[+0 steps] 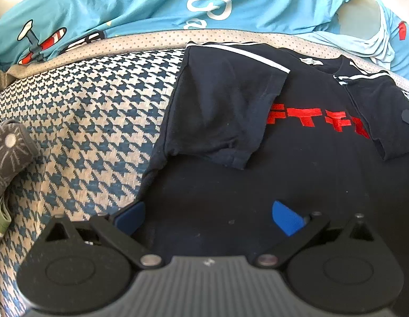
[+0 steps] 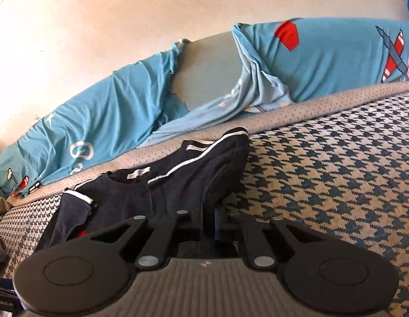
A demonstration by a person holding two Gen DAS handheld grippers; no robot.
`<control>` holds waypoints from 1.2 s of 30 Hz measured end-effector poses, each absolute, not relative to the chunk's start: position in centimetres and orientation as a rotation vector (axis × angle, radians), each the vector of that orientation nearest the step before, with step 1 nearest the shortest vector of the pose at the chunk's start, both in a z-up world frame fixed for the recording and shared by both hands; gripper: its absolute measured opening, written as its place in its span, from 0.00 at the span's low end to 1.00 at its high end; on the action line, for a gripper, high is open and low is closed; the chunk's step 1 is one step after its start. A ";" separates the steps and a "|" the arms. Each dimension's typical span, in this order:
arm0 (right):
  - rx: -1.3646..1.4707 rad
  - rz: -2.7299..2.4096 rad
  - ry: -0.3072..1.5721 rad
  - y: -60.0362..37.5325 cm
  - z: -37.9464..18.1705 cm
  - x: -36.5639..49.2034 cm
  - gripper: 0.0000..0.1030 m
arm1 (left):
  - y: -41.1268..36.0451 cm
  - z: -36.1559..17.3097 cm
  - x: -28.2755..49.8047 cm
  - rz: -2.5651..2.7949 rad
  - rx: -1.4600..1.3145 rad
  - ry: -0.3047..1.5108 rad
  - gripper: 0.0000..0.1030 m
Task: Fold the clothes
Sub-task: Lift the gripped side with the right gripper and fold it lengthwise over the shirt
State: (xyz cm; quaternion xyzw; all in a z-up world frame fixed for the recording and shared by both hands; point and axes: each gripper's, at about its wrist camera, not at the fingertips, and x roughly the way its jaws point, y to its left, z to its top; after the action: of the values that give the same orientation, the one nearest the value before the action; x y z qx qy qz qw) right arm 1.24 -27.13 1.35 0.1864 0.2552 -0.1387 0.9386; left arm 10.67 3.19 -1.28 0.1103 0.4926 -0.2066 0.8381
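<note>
Covering part of the black T-shirt's [image 1: 297, 171] red print [image 1: 318, 120], folded sleeves leave it unreadable. Left gripper [image 1: 208, 218] fingers spread; right gripper [image 2: 208, 223] pinching the shirt's right edge.

Setting: a bedroom in a home. Evidence: a mattress [image 1: 80, 121] covered in blue-and-cream houndstooth fabric with a dotted grey edge band; a light-blue bedsheet [image 2: 104, 111] printed with cartoon aeroplanes, bunched along the far side; a plain cream wall [image 2: 104, 26] directly behind it; loose garments lying on the bed.
</note>
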 end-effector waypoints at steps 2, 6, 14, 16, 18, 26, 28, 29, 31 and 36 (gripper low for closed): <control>0.374 -0.277 0.514 -26.9 1.6 1.2 0.09 | 3.3 -1.1 10.6 -0.437 0.232 1.039 1.00; 0.350 -0.259 0.499 -26.1 2.2 1.2 0.09 | 3.5 -0.9 10.6 -0.435 0.231 1.032 1.00; 0.341 -0.250 0.494 -25.5 2.7 1.4 0.09 | 3.9 -0.9 10.9 -0.411 0.222 1.036 1.00; 0.349 -0.254 0.494 -25.6 2.8 1.3 0.09 | 3.7 -0.9 11.0 -0.407 0.215 1.041 1.00; 0.354 -0.257 0.493 -25.7 2.9 1.2 0.09 | 3.5 -0.7 10.8 -0.405 0.217 1.036 1.00; 0.364 -0.243 0.483 -25.0 3.5 1.0 0.09 | 3.0 -0.4 10.5 -0.401 0.225 1.030 1.00; 0.369 -0.244 0.482 -24.8 3.5 1.0 0.09 | 2.9 -0.4 10.5 -0.400 0.225 1.029 1.00; 0.372 -0.244 0.482 -24.8 3.6 1.0 0.09 | 2.9 -0.3 10.5 -0.400 0.224 1.029 1.00; 0.375 -0.252 0.483 -24.7 3.5 1.0 0.09 | 2.8 -0.3 10.5 -0.399 0.224 1.029 1.00; 0.376 -0.257 0.484 -24.4 3.7 1.1 0.09 | 3.0 -0.1 10.6 -0.391 0.221 1.027 1.00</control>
State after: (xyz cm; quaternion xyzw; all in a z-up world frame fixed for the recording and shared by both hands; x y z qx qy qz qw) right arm 1.12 -24.38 3.67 0.1847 0.2378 -0.1261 0.9452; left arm 10.56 3.00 -0.10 0.1049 0.4869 -0.1856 0.8470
